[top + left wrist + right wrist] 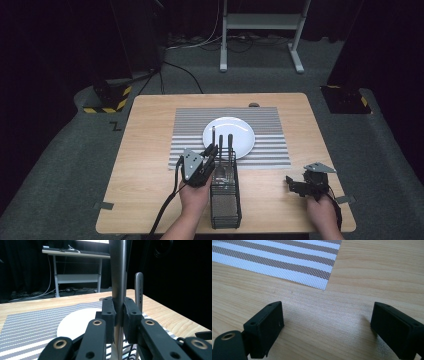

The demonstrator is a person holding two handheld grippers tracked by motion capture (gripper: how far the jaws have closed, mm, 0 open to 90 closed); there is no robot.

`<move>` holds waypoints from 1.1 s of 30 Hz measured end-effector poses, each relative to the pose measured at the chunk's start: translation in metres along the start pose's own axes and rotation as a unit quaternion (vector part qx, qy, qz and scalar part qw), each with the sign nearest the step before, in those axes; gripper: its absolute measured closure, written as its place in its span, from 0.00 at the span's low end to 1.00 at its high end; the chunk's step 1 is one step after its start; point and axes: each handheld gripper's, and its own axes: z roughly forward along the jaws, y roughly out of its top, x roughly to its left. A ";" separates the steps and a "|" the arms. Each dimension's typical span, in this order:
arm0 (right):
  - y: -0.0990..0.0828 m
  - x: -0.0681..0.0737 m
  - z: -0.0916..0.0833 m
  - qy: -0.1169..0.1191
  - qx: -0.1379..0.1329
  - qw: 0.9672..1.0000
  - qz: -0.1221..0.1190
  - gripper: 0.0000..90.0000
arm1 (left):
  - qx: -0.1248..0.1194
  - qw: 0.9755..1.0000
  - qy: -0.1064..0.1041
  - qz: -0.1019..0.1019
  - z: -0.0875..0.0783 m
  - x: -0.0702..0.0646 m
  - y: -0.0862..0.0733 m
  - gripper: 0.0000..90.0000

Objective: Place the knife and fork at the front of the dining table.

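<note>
Clamping a slim, upright steel utensil handle (118, 277), left tool (119, 312), right tool (327, 327) spread wide, empty.

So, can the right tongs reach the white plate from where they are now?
Probably yes. The right tongs stand open and hold nothing, and bare table and striped mat lie between them and the white plate. The mesh caddy stands off to the side.

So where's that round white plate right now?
In the high view the round white plate lies in the middle of the grey striped placemat, just beyond the black wire-mesh cutlery basket and the left gripper.
</note>
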 end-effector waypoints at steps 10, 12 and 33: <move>0.000 0.000 0.000 0.000 0.000 1.000 0.000 0.12 | -0.031 1.000 -0.006 0.005 -0.009 -0.005 0.006 0.90; 0.000 0.000 0.000 0.000 0.000 1.000 0.000 0.12 | -0.034 0.999 -0.006 0.005 -0.009 -0.006 0.008 0.90; 0.000 0.000 0.000 0.001 0.000 1.000 -0.001 0.12 | -0.119 0.992 -0.051 0.001 -0.032 -0.005 0.058 0.91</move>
